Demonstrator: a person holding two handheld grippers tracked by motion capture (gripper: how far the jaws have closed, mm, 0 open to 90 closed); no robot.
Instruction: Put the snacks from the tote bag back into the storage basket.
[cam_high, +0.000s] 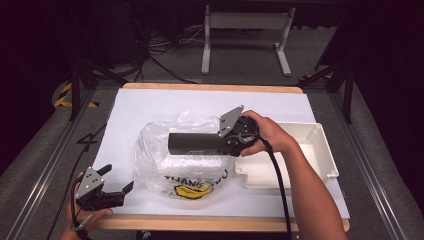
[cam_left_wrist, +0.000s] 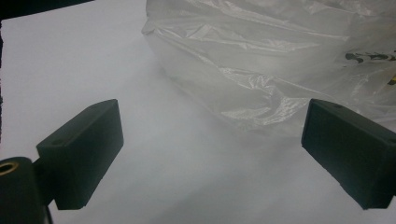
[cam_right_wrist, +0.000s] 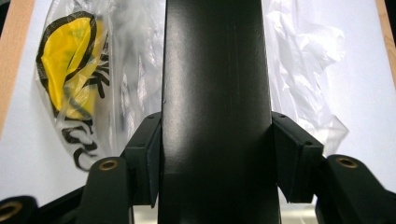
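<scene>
Down at the near table edge the left gripper (cam_high: 116, 187) waits with jaws wide apart just short of the clear plastic bag (cam_high: 165, 155), while the right gripper (cam_high: 227, 143) clamps a long black box (cam_high: 195, 143) over that bag, so bagging it looks underway and next someone's gotta open the mouth.

Your high view sits above your side and looks forward and down, far enough back to catch the whole white-covered table (cam_high: 150, 105) with floor past it. Your left gripper view rides low at the near-left corner, looking across the sheet at the clear crinkly plastic bag with yellow and black print (cam_left_wrist: 280, 60), pretty close. Your right gripper view looks straight along the long black rectangular box (cam_right_wrist: 215, 93), right up on it, with that same bag behind.
</scene>
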